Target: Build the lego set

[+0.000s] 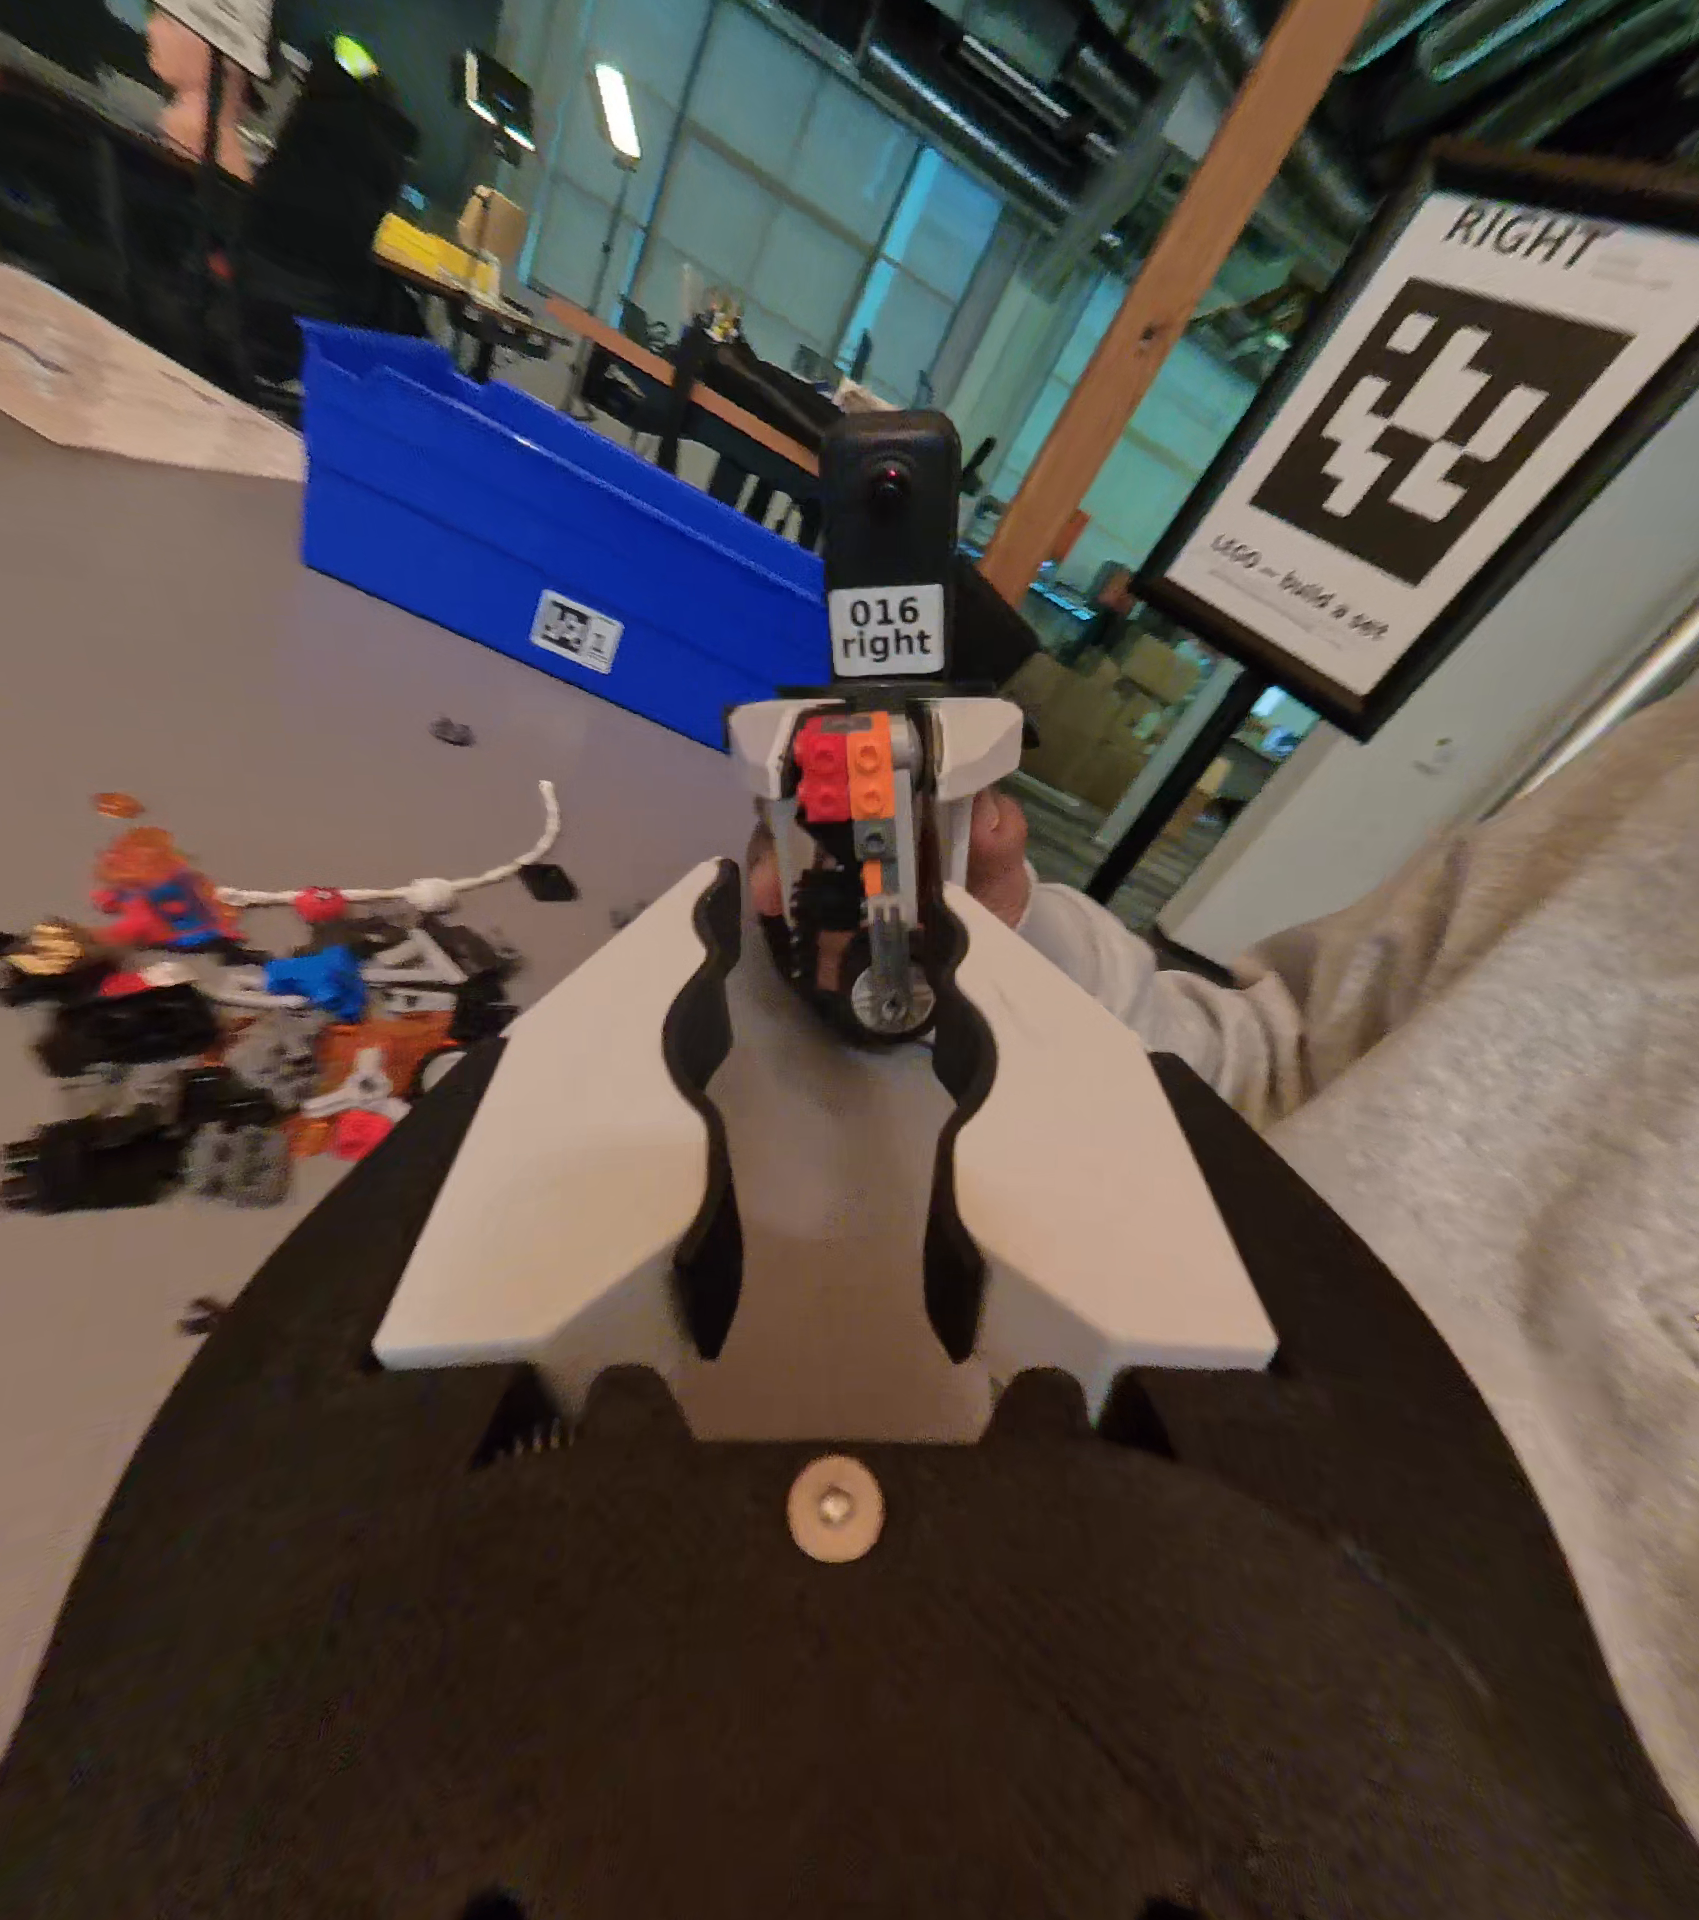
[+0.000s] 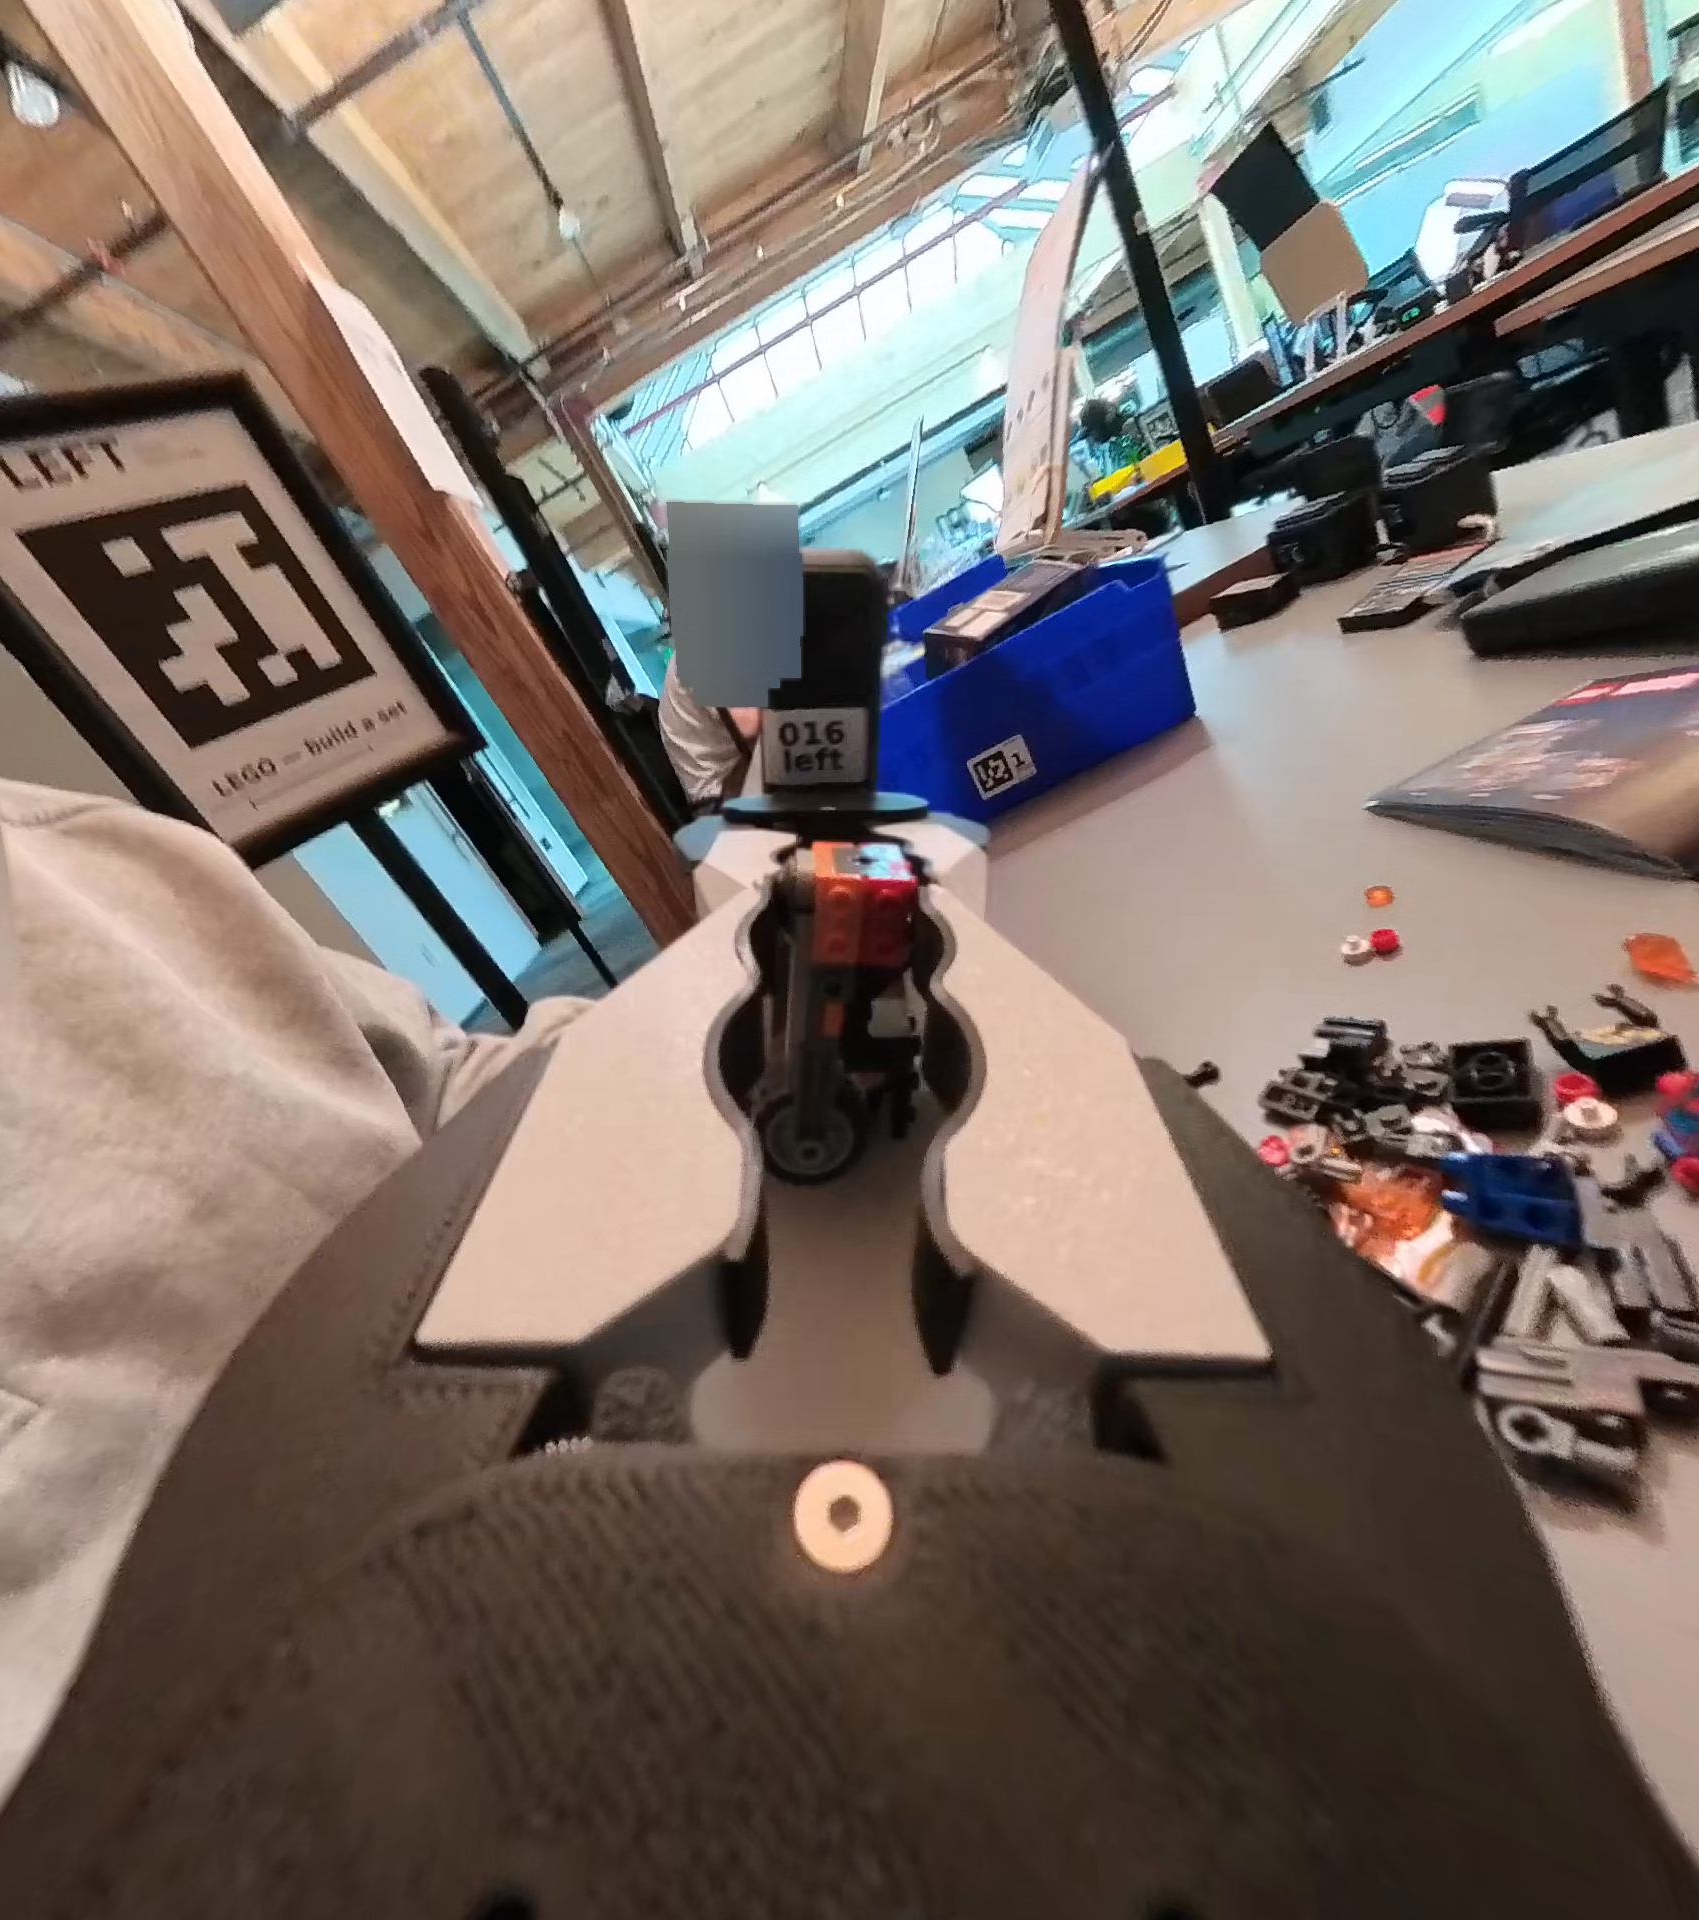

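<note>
A small brick-built motorbike model (image 1: 871, 831) with red and orange bricks, a grey fork and a grey wheel hangs in the air between my two grippers, which face each other. My left gripper (image 1: 840, 894) is closed around the wheel end nearest its camera. My right gripper (image 1: 876, 748) grips the far end, with a hand behind it. In the right wrist view the model (image 2: 845, 997) sits between my right gripper's (image 2: 845, 904) white fingers (image 2: 616, 1143), another wheel toward the camera. The left gripper (image 2: 824, 842) meets it from beyond.
A pile of loose bricks and a red-blue minifigure (image 1: 232, 1018) lies on the grey table (image 1: 97, 644), also in the right wrist view (image 2: 1551, 1164). A blue bin (image 1: 533, 520) stands behind. A booklet (image 2: 1603, 769) lies at the right. Framed marker signs (image 1: 1447, 416) and a grey sleeve (image 1: 1447, 1039) flank the grippers. The left tips stand about 12 cm off the red-blue minifigure (image 1: 232, 1018).
</note>
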### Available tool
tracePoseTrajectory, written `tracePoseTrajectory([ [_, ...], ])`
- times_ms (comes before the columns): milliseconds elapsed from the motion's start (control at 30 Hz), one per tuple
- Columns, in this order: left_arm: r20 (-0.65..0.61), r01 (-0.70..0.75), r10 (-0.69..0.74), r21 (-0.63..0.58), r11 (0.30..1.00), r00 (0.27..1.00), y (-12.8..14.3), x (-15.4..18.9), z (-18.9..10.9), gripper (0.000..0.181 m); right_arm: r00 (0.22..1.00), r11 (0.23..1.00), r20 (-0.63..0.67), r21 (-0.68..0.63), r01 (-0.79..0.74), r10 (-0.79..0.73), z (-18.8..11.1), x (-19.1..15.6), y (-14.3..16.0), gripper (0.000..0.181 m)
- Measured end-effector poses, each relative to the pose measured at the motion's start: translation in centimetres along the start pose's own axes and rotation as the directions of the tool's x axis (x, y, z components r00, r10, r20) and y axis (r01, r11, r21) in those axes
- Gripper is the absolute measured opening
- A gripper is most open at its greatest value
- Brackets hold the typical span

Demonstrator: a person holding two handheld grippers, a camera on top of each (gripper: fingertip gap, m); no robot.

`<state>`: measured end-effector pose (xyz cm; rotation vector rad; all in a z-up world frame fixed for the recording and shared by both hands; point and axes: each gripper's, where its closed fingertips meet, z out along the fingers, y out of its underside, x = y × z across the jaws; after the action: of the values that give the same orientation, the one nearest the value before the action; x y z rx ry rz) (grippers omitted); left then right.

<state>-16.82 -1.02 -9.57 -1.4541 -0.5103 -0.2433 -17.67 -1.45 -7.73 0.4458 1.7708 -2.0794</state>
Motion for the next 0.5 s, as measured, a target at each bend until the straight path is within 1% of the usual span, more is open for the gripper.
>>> tracePoseTrajectory([
  [133, -0.071, 0.095, -0.098, -0.039, 0.995, 0.993, 1.2, 1.0, 1.7, 0.034, 0.998, 0.997, 0.029, -0.034, 0.065, -0.064, 0.8, -1.0, 0.7, 0.023],
  [167, -0.084, 0.098, -0.101, -0.042, 0.994, 0.991, 1.3, 1.2, 1.9, 0.028, 0.997, 0.996, 0.025, -0.040, 0.074, -0.073, 0.9, -0.9, 0.8, 0.023],
  [233, -0.081, 0.085, -0.090, -0.058, 0.995, 0.993, 1.5, 1.3, 2.0, 0.028, 0.996, 0.996, 0.015, -0.031, 0.083, -0.083, 0.9, -0.8, 0.7, 0.024],
  [333, -0.010, 0.090, -0.090, -0.064, 0.994, 0.996, 1.7, 0.0, 1.8, 0.028, 0.991, 0.991, -0.063, 0.057, 0.122, -0.118, 0.1, 0.1, -0.8, 0.046],
  [433, 0.089, 0.105, -0.102, -0.025, 0.994, 0.991, 1.2, -1.7, 1.0, 0.027, 0.966, 0.968, -0.166, 0.124, 0.218, -0.197, -1.2, 0.6, -2.5, 0.042],
  [500, 0.164, 0.087, -0.086, 0.005, 0.996, 0.983, 0.7, -2.7, 0.3, 0.027, 0.922, 0.942, -0.247, 0.080, 0.327, -0.299, -1.4, 0.8, -2.6, 0.038],
])
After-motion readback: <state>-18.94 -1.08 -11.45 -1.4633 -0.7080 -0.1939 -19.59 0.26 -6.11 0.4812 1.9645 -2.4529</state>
